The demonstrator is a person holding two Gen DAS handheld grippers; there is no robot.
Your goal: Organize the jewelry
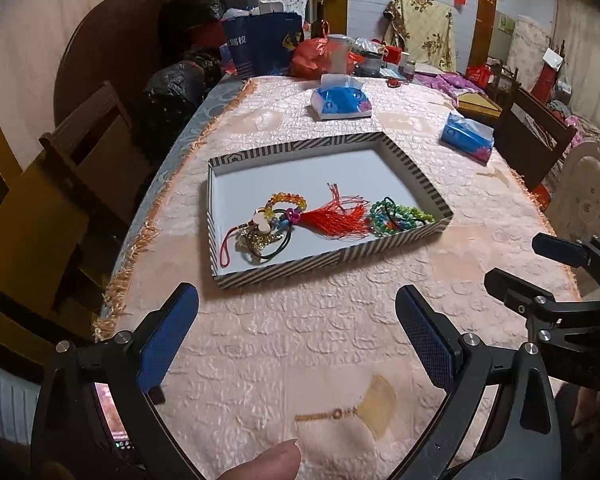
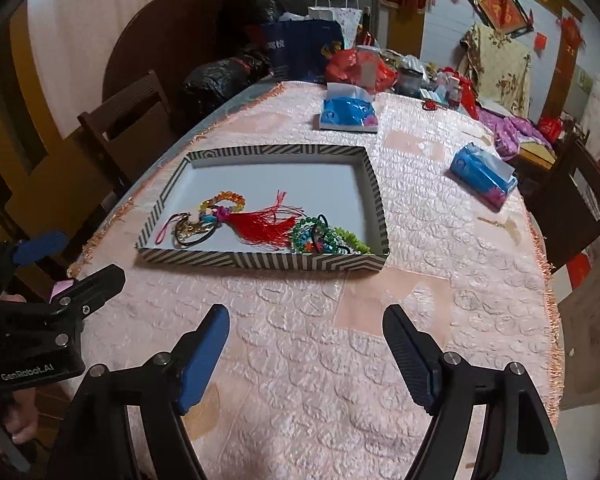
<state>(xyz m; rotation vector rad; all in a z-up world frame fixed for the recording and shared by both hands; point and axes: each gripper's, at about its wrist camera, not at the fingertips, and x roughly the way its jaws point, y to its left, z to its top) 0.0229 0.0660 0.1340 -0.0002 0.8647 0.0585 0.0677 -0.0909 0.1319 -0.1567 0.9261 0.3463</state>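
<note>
A shallow striped tray with a white floor lies on the pink tablecloth. Inside it, near the front wall, lie a red tassel, an amber bead bracelet, black hair ties with a gold piece and green bead bracelets. My left gripper hovers open above bare cloth in front of the tray, nothing between its fingers. My right gripper is likewise open and empty, short of the tray's front wall. Each gripper shows at the edge of the other's view.
Two blue tissue packs lie beyond the tray. Bags, jars and clutter crowd the table's far end. Wooden chairs stand at both sides. A thumb shows at the bottom edge.
</note>
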